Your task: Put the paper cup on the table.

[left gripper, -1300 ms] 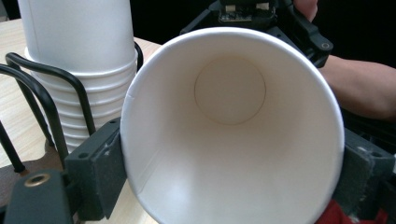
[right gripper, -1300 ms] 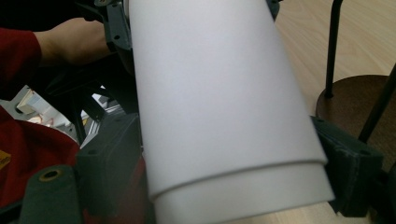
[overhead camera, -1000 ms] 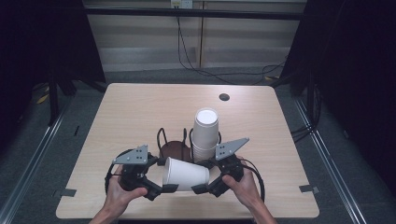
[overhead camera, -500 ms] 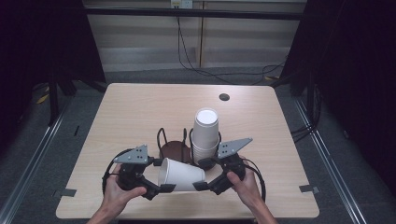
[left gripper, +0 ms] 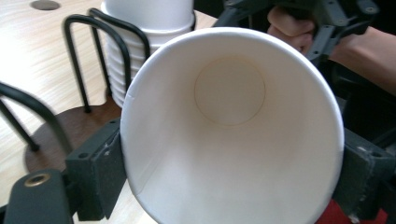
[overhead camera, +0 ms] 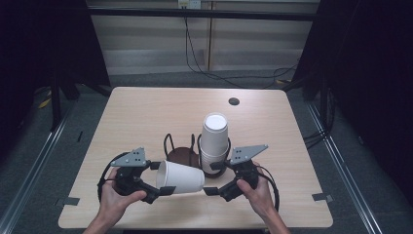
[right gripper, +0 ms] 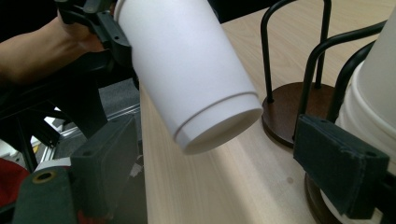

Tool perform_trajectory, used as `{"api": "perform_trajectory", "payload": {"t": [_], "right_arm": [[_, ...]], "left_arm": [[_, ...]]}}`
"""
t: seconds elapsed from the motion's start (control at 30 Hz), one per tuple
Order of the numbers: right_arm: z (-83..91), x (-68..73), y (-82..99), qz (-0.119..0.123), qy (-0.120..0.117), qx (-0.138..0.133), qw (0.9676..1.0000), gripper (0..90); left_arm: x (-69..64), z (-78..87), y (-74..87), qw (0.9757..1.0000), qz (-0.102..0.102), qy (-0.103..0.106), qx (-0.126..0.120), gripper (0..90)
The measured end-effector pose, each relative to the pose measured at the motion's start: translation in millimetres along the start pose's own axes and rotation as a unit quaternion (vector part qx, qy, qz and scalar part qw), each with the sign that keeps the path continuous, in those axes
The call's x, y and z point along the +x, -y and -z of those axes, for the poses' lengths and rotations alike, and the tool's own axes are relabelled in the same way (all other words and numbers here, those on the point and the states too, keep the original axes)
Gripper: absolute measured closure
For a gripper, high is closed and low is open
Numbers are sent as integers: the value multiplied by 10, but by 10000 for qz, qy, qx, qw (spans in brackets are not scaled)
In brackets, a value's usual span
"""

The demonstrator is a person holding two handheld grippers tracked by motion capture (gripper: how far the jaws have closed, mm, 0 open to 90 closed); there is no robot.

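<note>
Since the earlier pic the white cup (overhead camera: 179, 177) has slid a bit left w/ the left gripper (overhead camera: 162, 179). That gripper pinches the cup by its rim, cup on its side, just above the near part of the surface (overhead camera: 146, 117). Right gripper (overhead camera: 218, 179) is spread wide, nothing in it. Paper is soft: squeeze too hard & the rim may squash. The cup's bottom is near the wire holder (overhead camera: 182, 148) & the cup stack (overhead camera: 215, 141), so a bump could tip them.

paper cup (overhead camera: 181, 177): white, empty | pose: held on its side, mouth to the left, base to the right | place: above near tabletop edge, near of the cup stack (overhead camera: 215, 141)
</note>
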State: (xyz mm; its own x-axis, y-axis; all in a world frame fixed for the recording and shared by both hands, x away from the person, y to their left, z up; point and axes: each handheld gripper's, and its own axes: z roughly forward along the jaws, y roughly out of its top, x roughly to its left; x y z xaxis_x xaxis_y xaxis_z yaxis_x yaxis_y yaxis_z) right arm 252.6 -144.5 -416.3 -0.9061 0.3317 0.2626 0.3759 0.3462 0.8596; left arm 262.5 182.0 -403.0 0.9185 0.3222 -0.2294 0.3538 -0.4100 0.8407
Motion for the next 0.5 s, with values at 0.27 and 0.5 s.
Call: {"api": "perform_trajectory", "payload": {"t": [0.27,0.5], "right_arm": [[82,-43,20,-90,180,-124,9997,142],[77,-58,32,-133,218,-81,9996,142]], "left_arm": [[46,44,14,9993,-2,112,358,129],[54,45,12,9979,39,74,643,129]]}}
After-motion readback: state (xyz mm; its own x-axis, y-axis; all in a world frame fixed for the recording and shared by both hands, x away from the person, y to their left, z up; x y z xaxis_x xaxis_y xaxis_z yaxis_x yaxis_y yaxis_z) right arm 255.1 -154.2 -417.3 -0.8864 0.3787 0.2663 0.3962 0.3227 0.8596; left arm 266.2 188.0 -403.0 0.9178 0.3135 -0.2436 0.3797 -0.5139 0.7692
